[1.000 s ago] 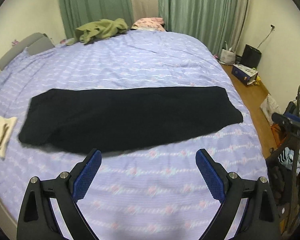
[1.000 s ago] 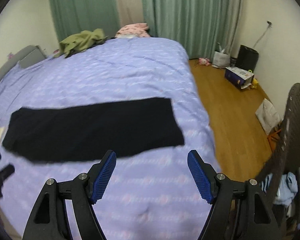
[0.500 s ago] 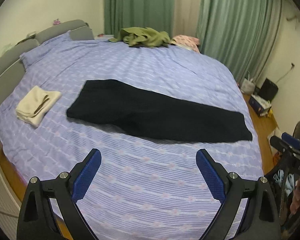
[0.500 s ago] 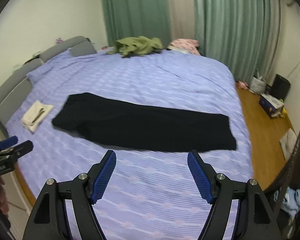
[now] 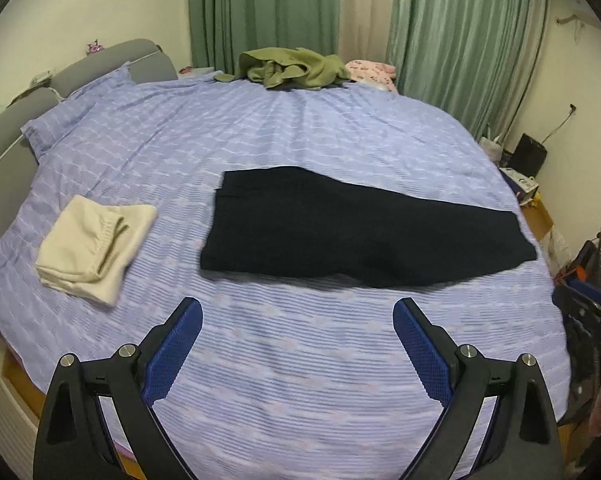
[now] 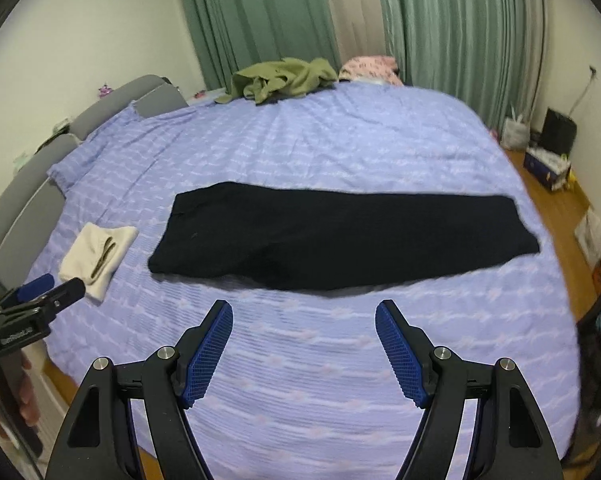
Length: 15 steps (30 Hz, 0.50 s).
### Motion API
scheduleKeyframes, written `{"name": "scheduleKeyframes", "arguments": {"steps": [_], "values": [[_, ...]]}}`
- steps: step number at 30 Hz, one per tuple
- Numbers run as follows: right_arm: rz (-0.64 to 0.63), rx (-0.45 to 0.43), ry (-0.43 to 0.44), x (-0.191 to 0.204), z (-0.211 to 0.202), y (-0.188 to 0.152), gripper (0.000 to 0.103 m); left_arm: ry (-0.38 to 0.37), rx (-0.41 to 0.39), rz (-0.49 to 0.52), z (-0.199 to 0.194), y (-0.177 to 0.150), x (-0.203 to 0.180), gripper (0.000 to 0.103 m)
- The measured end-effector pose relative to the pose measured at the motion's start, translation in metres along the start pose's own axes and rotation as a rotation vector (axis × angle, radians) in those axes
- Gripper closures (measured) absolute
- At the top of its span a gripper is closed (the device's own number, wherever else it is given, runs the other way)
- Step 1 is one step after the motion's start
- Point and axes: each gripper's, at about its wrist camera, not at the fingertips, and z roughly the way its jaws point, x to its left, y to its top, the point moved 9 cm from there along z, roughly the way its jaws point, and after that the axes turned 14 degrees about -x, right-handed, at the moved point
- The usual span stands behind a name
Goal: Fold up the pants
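Black pants (image 5: 352, 228) lie flat across the purple bed, folded lengthwise, waist end to the left and leg ends to the right; they also show in the right wrist view (image 6: 340, 236). My left gripper (image 5: 298, 312) is open and empty, held above the bed in front of the pants. My right gripper (image 6: 304, 314) is open and empty, also short of the pants' near edge. The left gripper shows at the left edge of the right wrist view (image 6: 40, 294).
A folded cream garment (image 5: 96, 240) lies left of the pants on the bed (image 5: 300, 380). A green garment (image 5: 288, 66) and a pink one (image 5: 370, 68) lie at the far side. Grey headboard (image 5: 4, 136) at left; wooden floor, boxes and bags (image 6: 548, 164) at right.
Both cameras have swung left and pulled back: the pants now sit further right and farther away, and the cream garment has come fully into view. Both grippers stay open.
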Motion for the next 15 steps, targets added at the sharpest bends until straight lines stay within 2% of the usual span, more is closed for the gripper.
{"name": "scheduleKeyframes", "arguments": {"steps": [3,7,12,15], "values": [[-0.028,0.038,0.005,0.033,0.023,-0.006,0.029,-0.023,0.002,-0.022,0.024,0.004,0.031,0.006],[-0.08,0.057,0.005,0.06,0.064,-0.012,0.029,-0.075,0.013,-0.042,0.078,0.006,0.065,0.006],[-0.081,0.07,0.024,0.089,0.139,-0.017,0.029,-0.175,0.014,0.029,0.165,0.025,0.088,0.007],[-0.057,0.047,0.023,0.109,0.19,-0.008,0.029,-0.23,0.04,0.018,0.217,0.036,0.103,0.009]]}}
